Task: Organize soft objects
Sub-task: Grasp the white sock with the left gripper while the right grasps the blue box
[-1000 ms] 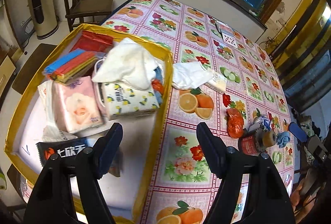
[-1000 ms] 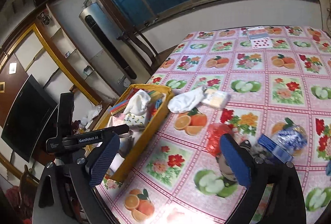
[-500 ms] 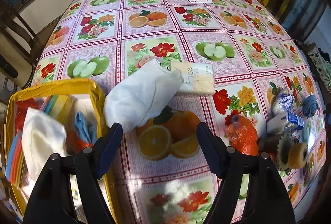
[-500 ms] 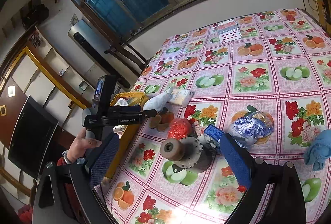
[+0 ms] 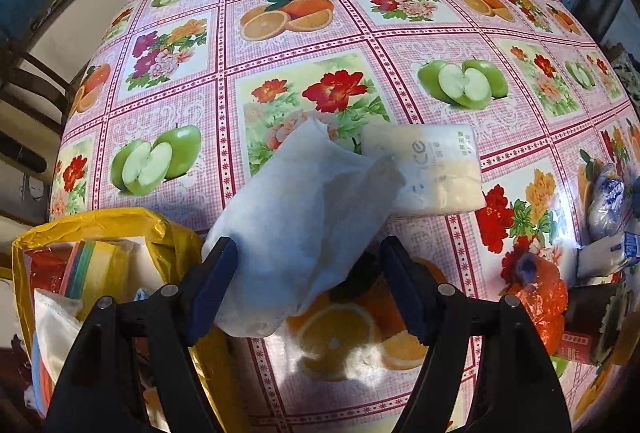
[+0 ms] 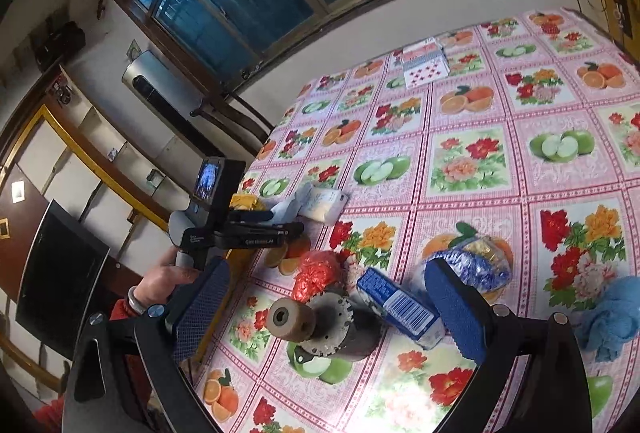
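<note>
Reach-in step: left gripper [image 5: 308,285] jaws spread around white cloth [image 5: 296,229] near table's left edge, beside yellow bag [image 5: 120,221]; next: close, lift into bag; right gripper [image 6: 328,313] spread, idle

Your left gripper [image 5: 308,285] sits around the cloth [image 5: 304,217]. The tissue pack [image 5: 432,169] lies just behind the cloth, touching it. The bag [image 5: 120,225] sits to its left on the table [image 5: 360,33].

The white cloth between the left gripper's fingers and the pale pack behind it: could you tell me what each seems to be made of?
White cloth: apparently thin non-woven or gauzy fabric, matte, with soft creases and a faintly fibrous surface. Pale pack: seemingly tissues or wipes in clear glossy plastic film; the wrap shows glare and printed lettering over a cream, soft-looking filling. The left gripper is open around the cloth.
</note>
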A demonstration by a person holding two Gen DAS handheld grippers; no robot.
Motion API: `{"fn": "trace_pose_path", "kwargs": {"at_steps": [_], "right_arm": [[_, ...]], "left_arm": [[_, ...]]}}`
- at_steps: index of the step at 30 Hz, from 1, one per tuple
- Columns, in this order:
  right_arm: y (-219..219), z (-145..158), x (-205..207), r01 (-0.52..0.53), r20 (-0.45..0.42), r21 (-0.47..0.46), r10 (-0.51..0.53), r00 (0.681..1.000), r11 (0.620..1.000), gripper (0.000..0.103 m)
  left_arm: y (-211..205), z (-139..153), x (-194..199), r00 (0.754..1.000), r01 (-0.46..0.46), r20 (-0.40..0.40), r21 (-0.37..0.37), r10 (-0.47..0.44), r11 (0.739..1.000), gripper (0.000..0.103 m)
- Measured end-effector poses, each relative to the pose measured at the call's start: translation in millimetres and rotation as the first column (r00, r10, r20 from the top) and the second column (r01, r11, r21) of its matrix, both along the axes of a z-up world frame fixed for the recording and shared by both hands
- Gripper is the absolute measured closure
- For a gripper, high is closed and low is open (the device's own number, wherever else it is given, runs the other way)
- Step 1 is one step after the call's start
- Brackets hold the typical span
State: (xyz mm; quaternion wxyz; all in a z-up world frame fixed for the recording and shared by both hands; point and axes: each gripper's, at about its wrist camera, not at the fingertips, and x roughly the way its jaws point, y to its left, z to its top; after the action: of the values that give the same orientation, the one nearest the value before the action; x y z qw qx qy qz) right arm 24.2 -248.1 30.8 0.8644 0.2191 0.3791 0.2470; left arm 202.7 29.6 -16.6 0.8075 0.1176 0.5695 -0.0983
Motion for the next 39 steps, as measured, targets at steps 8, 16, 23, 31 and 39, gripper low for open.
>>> {"fn": "trace_pose_path", "kwargs": {"at_steps": [8,16,23,31,39], "right_arm": [[1.3,-6.9,4.2,-0.002,0.006,-0.095,0.002,1.000,0.996,0.005],[14.9,-27.9,6.4,-0.100,0.002,-0.357,0.108,0.994,0.929,0.011],[17.7,-52.2,10.1,-0.267,-0.076,-0.497,0.265,0.961,0.826,0.045],[43.4,-62.1,17.6,-0.370,-0.106,-0.520,0.371,0.922,0.770,0.051],[40.3,-81.1,-8.2,-0.320,-0.111,-0.526,0.310,0.944,0.788,0.082]], "left_arm": [[5.6,6.6,-15.2,0.997,-0.056,-0.060,-0.123,0.049,0.991,0.076],[1.7,8.0,-37.3,0.996,-0.064,-0.068,-0.126,0.056,0.990,0.080],[12.7,7.9,-34.1,0.992,-0.099,-0.102,-0.200,0.080,0.975,0.080],[17.7,7.5,-30.7,0.986,-0.126,-0.138,-0.242,0.095,0.962,0.080],[17.4,7.8,-45.7,0.986,-0.149,-0.112,-0.242,0.124,0.959,0.089]]}}
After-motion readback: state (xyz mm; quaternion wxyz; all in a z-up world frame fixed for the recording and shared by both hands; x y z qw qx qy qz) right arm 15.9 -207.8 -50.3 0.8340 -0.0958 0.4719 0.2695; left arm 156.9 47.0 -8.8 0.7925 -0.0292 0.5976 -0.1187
